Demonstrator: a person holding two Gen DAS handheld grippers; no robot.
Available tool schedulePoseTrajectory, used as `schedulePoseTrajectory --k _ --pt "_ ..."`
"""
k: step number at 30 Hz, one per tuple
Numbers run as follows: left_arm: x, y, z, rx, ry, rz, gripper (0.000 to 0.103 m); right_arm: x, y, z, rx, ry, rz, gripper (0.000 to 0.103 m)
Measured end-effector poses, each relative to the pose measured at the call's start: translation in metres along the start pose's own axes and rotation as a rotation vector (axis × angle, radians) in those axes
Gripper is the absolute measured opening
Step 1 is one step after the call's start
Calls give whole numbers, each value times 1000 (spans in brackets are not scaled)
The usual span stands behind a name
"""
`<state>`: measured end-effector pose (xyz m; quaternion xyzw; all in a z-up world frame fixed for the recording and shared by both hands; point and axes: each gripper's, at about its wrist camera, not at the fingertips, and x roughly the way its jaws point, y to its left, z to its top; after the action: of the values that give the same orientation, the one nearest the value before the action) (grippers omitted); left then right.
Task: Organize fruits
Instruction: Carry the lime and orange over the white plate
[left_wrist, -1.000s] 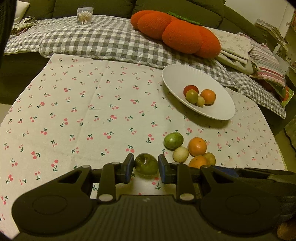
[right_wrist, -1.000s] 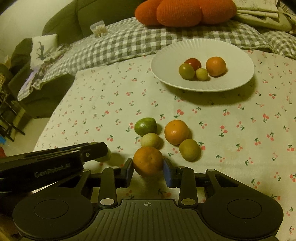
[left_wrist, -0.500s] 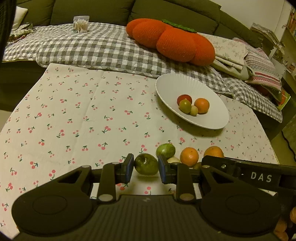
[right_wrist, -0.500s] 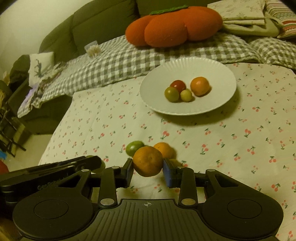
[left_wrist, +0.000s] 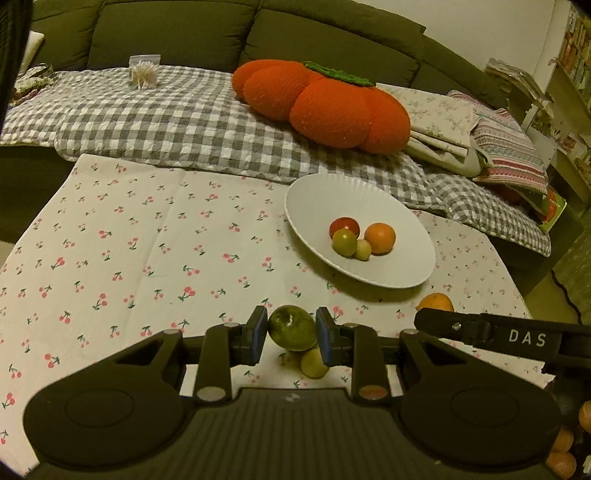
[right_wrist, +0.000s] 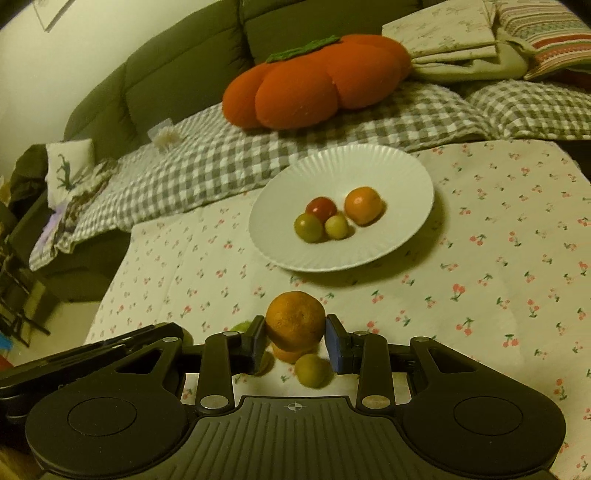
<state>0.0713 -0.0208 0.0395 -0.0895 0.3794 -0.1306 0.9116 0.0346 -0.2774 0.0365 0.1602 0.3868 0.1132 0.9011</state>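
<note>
My left gripper (left_wrist: 290, 338) is shut on a green fruit (left_wrist: 291, 327) and holds it above the cherry-print tablecloth. My right gripper (right_wrist: 295, 338) is shut on an orange (right_wrist: 295, 319), also lifted. The white plate (left_wrist: 399, 218), also in the right wrist view (right_wrist: 388, 162), lies ahead with a red fruit (right_wrist: 321, 206), a green fruit (right_wrist: 308, 227), a small yellow fruit (right_wrist: 337, 226) and an orange (right_wrist: 363, 205). Below the grippers, a yellow-green fruit (right_wrist: 312, 370) and another orange (right_wrist: 290, 354) lie on the cloth. The right gripper's orange shows in the left view (left_wrist: 436, 302).
An orange pumpkin cushion (left_wrist: 325, 99) lies on a grey checked blanket (left_wrist: 166, 110) on the sofa beyond the table's far edge. Folded cloths (left_wrist: 480, 133) are at the back right. The right gripper's arm (left_wrist: 517, 338) crosses the left view's right side.
Both grippers have lifted their fruits off the cloth and moved forward toward the plate. The loose fruits now lie below and behind the fingers.
</note>
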Motion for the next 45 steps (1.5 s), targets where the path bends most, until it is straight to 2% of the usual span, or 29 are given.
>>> schedulePoseTrajectory --k 11,24,37,42,45 --pt "13 -20 17 56 -8 13 27 -7 -18 16 34 -36 -20 33" --pt "42 -42 38 112 -27 -13 27 -4 -42 43 73 -79 -63 33" --pt "84 -54 56 141 -44 -50 27 14 -70 67 117 -102 -125 33" --pt "104 -50 58 134 -36 -74 27 24 -82 74 132 -111 -129 33" --pt "113 -54 53 164 -26 -76 27 31 -88 78 150 -106 -114 33"
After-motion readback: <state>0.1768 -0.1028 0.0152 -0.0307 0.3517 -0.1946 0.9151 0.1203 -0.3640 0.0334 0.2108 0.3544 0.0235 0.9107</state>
